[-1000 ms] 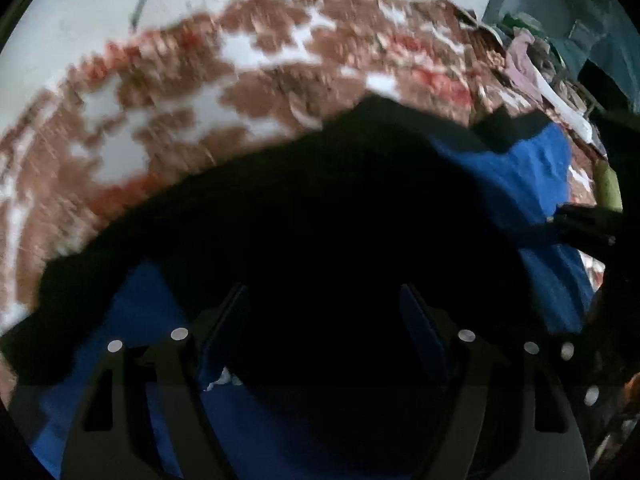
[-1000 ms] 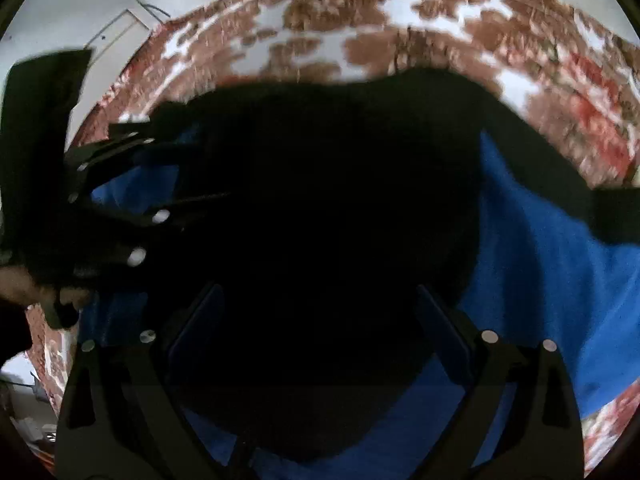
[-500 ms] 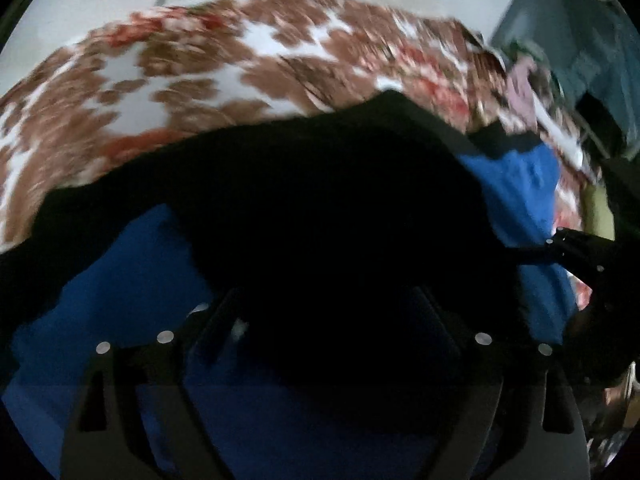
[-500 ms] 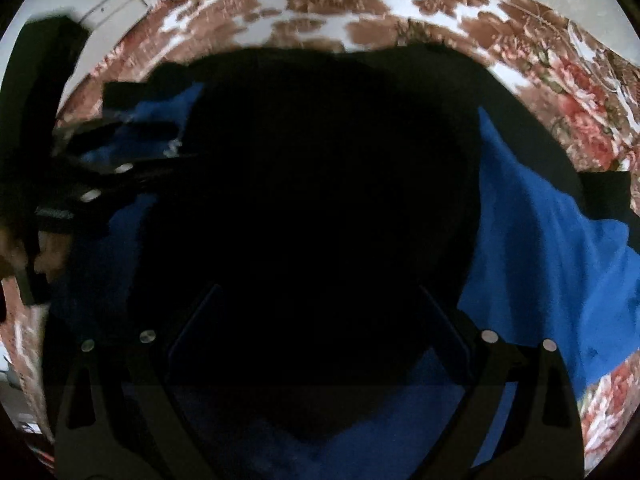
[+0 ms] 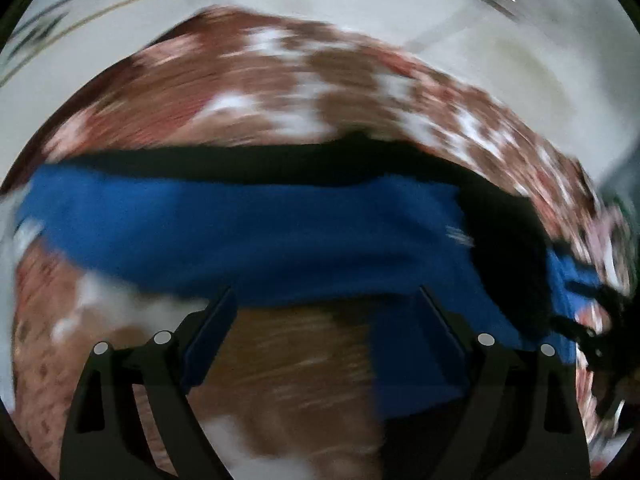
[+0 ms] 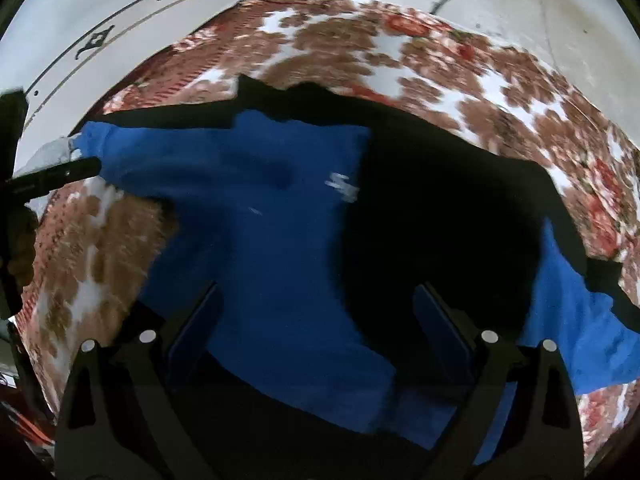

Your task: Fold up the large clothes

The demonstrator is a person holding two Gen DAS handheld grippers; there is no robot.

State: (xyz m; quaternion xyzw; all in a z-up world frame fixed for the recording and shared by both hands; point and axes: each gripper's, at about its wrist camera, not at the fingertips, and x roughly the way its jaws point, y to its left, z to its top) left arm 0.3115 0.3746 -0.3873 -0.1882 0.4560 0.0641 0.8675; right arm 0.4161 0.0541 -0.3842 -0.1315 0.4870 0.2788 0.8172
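Observation:
A large blue and black garment point(image 6: 280, 240) lies spread on a bed with a red, brown and white floral cover point(image 6: 460, 80). In the left wrist view the garment point(image 5: 280, 236) shows as a long blue band with a black edge, blurred by motion. My left gripper point(image 5: 324, 320) is open, with bedcover showing between its fingers. My right gripper point(image 6: 316, 312) is open just over the garment's blue part. The left gripper's tip point(image 6: 56, 176) shows at the garment's far left end.
A pale wall point(image 6: 120, 20) with a framed panel stands behind the bed. The bedcover point(image 5: 280, 380) extends below the garment in the left wrist view. The right gripper's dark frame point(image 5: 592, 320) shows at the right edge there.
The dark fabric that filled both views has dropped away. The garment now lies flatter, its blue side showing. The left gripper has swung left and back, and its jaws now hold nothing.

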